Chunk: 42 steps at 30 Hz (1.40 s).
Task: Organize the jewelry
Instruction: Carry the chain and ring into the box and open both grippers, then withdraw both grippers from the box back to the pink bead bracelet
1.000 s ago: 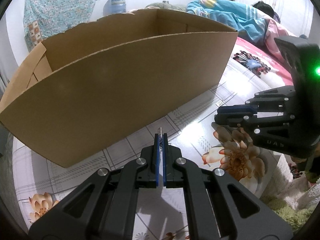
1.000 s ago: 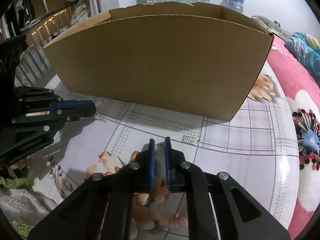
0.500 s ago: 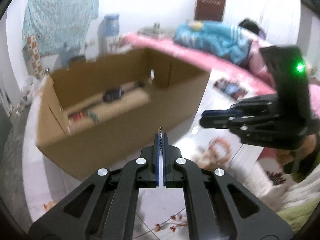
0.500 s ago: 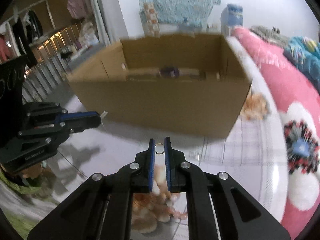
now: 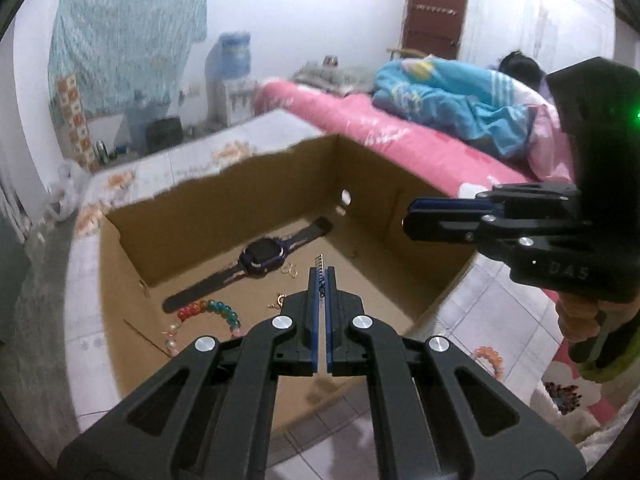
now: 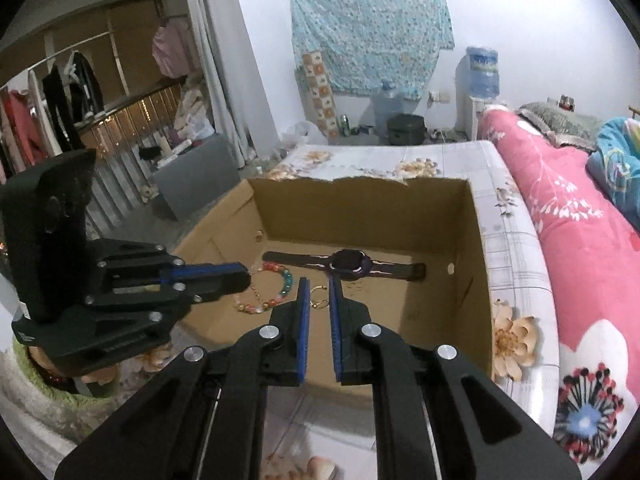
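Both grippers have risen since a second ago: where each camera then faced the outer wall of the cardboard box point(image 5: 404, 216), each now looks down over its rim onto the floor inside. Left gripper point(image 5: 319, 276) hangs above the box's near edge, jaws pressed together on a small silvery toothed hair clip point(image 5: 319, 261) whose end sticks out past the fingertips. Right gripper point(image 6: 319, 290) is also over the near edge, its blue pads nearly closed on a thin gold hoop earring point(image 6: 319, 297) caught between them. On the box floor a dark purple watch point(image 6: 352, 264) lies stretched along the far wall. Nearer the box's left side lies a bracelet of coloured beads point(image 6: 276, 286), and between bracelet and watch some small gold pieces point(image 5: 289, 270) lie loose. Outside the box, by its right near corner, an orange bead ring point(image 5: 489, 356) rests on the flowered cloth point(image 6: 508, 232)
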### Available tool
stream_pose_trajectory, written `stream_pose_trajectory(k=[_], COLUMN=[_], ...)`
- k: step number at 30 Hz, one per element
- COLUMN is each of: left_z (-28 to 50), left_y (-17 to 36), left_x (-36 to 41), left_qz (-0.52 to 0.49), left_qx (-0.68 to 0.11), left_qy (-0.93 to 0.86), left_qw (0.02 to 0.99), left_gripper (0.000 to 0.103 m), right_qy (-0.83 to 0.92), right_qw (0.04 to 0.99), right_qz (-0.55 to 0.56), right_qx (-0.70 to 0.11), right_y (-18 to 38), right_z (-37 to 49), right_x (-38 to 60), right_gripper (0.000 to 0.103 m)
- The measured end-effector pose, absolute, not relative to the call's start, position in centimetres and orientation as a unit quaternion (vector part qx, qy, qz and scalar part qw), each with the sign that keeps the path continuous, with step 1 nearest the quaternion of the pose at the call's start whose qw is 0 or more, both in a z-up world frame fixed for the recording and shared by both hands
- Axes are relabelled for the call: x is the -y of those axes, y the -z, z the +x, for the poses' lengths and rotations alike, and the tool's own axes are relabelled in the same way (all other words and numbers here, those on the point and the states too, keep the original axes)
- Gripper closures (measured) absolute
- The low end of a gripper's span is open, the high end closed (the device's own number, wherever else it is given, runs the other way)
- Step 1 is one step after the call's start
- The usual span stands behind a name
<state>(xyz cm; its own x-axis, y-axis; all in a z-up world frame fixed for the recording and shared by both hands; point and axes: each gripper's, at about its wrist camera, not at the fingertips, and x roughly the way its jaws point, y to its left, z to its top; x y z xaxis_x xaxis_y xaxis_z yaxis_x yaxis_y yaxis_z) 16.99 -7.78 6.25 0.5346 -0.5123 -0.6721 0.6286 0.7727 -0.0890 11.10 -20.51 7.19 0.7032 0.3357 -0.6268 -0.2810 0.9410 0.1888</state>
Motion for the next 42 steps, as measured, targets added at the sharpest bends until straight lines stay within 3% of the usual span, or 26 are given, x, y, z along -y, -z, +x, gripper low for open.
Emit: stream_pose_trajectory(k=[3, 7, 14, 21, 26, 31, 34, 42], left_z=[18.2, 18.3, 16.8, 13.4, 9.9, 6.7, 5.3, 5.6], left_y=[-5.3, -4.8, -5.4, -6.9, -7.7, -7.0, -5.3, 2.3], left_x=[7.6, 7.2, 6.6, 5.5, 5.2, 5.6, 6.7, 8.8], left_qz=[0.064, 0.049, 0.044, 0.039, 0.050, 0.067, 0.082, 0.137], left_qx=[-0.374, -0.381, -0.375, -0.357, -0.344, -0.349, -0.372, -0.467], left_qy=[0.321, 0.313, 0.305, 0.300, 0.308, 0.322, 0.324, 0.237], left_qw=[0.868, 0.868, 0.874, 0.884, 0.886, 0.877, 0.866, 0.841], left_gripper=[0.100, 0.085, 0.077, 0.058, 0.039, 0.018, 0.013, 0.012], right_qy=[-0.165, -0.157, -0.133, -0.096, -0.065, -0.043, -0.039, -0.033], right_qw=[0.921, 0.924, 0.938, 0.952, 0.953, 0.937, 0.918, 0.869], right_qz=[0.046, 0.063, 0.077, 0.086, 0.093, 0.122, 0.131, 0.099], right_qx=[-0.349, -0.343, -0.312, -0.279, -0.282, -0.326, -0.371, -0.484], right_y=[-6.5, -6.5, -8.1, -10.1, -9.8, -6.9, -4.3, 2.0], right_z=[11.8, 11.5, 9.2, 4.7, 1.2, -1.0, -1.5, -1.4], right_x=[21.0, 22.1, 24.2, 26.2, 27.4, 28.9, 29.0, 26.4], right_gripper=[0.092, 0.082, 0.073, 0.068, 0.064, 0.058, 0.056, 0.056])
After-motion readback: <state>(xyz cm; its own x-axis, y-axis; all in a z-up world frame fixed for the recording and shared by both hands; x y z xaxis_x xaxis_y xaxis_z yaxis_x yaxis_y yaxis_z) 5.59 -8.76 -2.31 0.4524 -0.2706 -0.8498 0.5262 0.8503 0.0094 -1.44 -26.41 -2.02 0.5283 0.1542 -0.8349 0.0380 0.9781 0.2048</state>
